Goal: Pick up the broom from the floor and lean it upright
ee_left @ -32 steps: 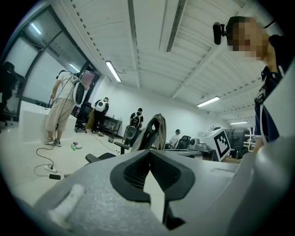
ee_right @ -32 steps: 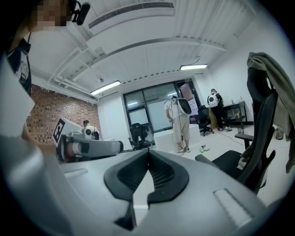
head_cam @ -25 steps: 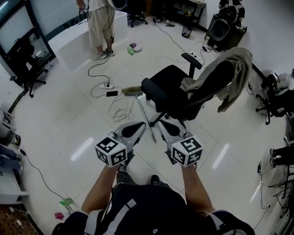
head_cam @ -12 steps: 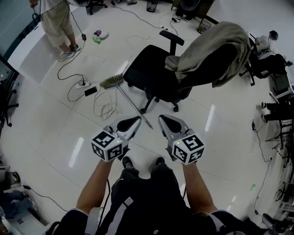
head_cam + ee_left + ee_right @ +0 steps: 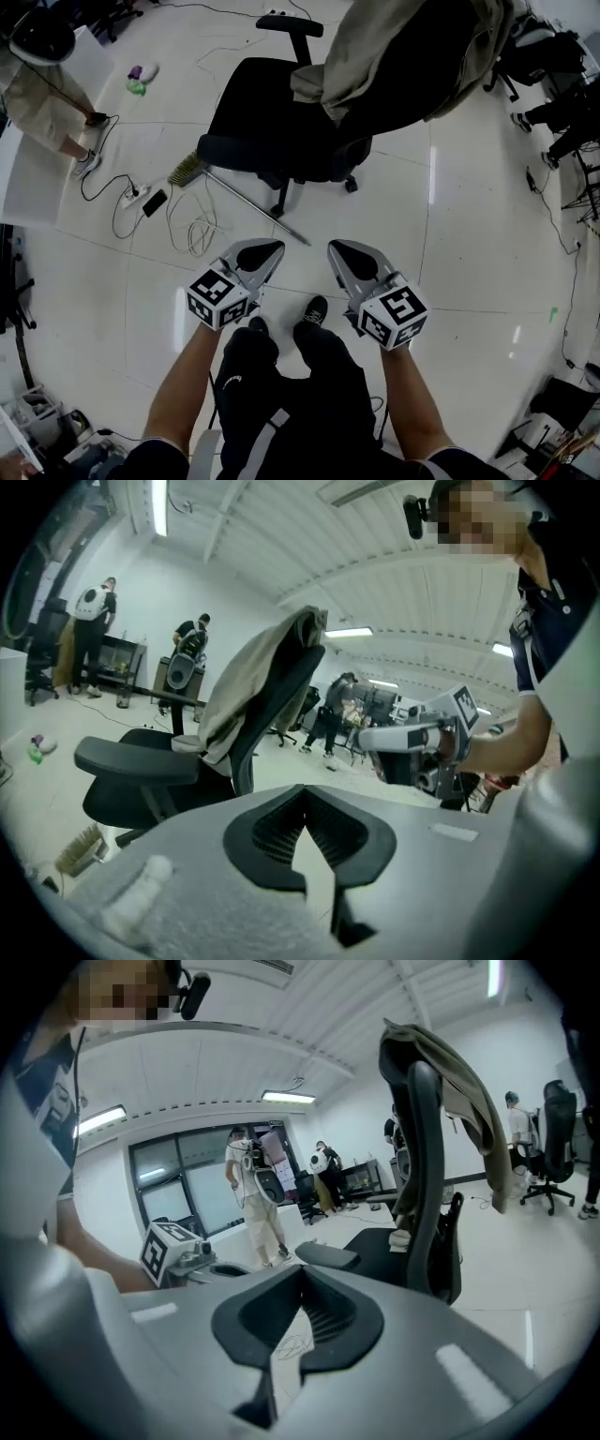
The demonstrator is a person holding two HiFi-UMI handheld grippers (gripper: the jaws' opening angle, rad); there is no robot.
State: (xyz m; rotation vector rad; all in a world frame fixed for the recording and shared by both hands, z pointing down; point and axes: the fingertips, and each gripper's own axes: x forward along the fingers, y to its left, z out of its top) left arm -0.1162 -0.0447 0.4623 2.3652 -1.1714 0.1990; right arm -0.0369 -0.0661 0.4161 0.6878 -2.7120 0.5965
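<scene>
My left gripper [image 5: 270, 247] and right gripper [image 5: 338, 249] are grey with black ribbed pads [image 5: 270, 836], and their cubes [image 5: 221, 300] are white with black square markers. The chair [image 5: 272, 131] is black and the coat [image 5: 375, 47] over it khaki. The broom [image 5: 246, 202] has a silver handle and tan bristles. The floor [image 5: 469, 234] is glossy white tile.

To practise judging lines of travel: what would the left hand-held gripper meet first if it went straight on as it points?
Probably the black office chair, around its seat or base; the broom handle lies on the floor below that line. Depth is unclear.
</scene>
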